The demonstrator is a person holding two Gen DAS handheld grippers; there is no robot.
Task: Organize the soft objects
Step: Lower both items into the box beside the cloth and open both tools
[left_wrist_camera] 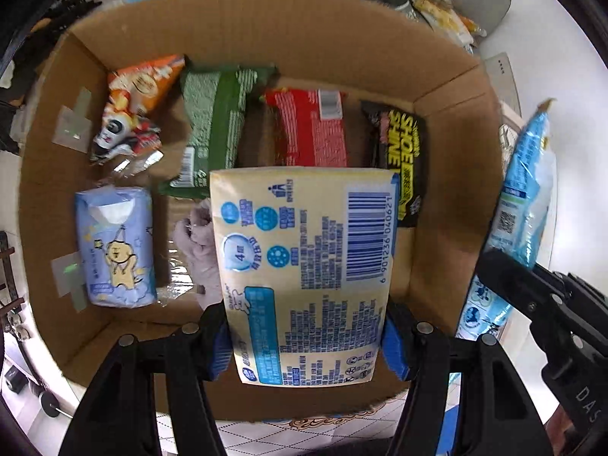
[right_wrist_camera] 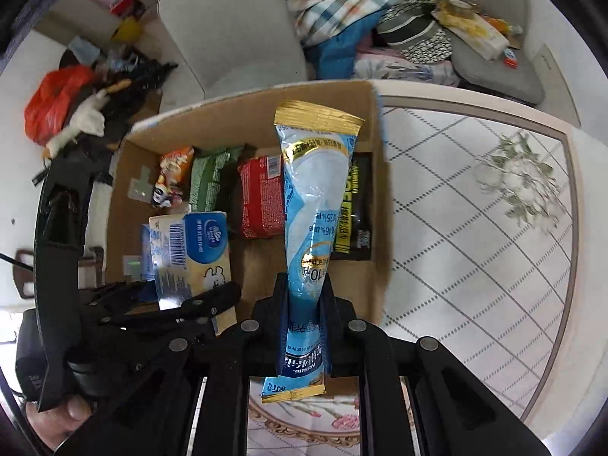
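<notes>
My left gripper (left_wrist_camera: 306, 336) is shut on a cream and blue tissue pack (left_wrist_camera: 304, 266) and holds it over the open cardboard box (left_wrist_camera: 266, 34). The pack also shows in the right wrist view (right_wrist_camera: 190, 250). My right gripper (right_wrist_camera: 306, 296) is shut on a long blue and gold pouch (right_wrist_camera: 315, 205), held upright above the box's near right part. The pouch shows at the right edge of the left wrist view (left_wrist_camera: 524, 190). In the box lie an orange snack bag (left_wrist_camera: 133, 102), a green pack (left_wrist_camera: 216, 121), a red pack (left_wrist_camera: 311, 129), a black and yellow pack (left_wrist_camera: 402, 159) and a light blue tissue pack (left_wrist_camera: 116, 247).
The box (right_wrist_camera: 125, 197) stands on a table with a white diamond-patterned cloth (right_wrist_camera: 475, 228). Behind it are a grey chair (right_wrist_camera: 228, 30) and a pile of clothes (right_wrist_camera: 361, 19). A red bag (right_wrist_camera: 53, 102) and dark clutter lie at the left.
</notes>
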